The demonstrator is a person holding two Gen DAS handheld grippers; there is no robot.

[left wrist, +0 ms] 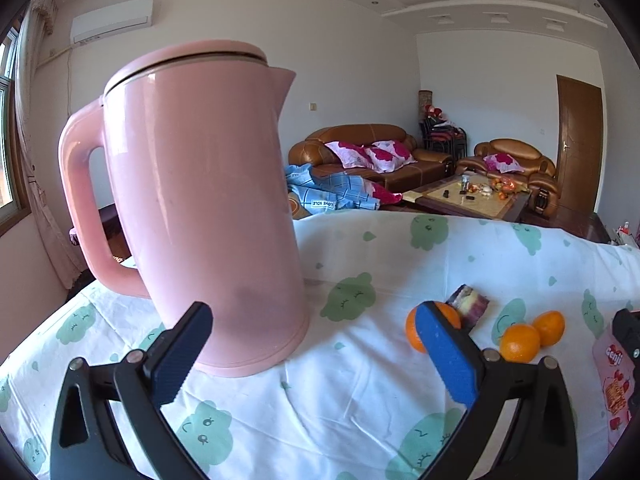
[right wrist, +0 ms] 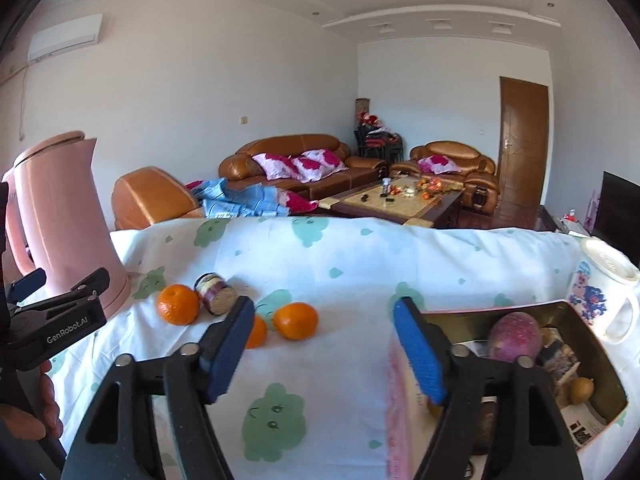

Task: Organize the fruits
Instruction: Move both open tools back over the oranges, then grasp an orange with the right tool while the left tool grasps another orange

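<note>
Both hand-held grippers hang spread wide and empty: the left hand-held gripper [left wrist: 314, 344] near the pink kettle [left wrist: 200, 208], the right hand-held gripper [right wrist: 324, 344] over the tabletop [right wrist: 340, 256]. Three oranges [right wrist: 296, 320] lie mid-tabletop beside a toppled jar [right wrist: 215, 293]; a tin box [right wrist: 576, 336] of fruit sits near the right edge.

Home living room: brown leather sofa [right wrist: 296, 160] with pink floral cushions and low wooden coffee table [right wrist: 396, 200] far ahead of tongs; white wall air conditioner [left wrist: 113, 21] upper left; brown wooden door [right wrist: 522, 140] right
</note>
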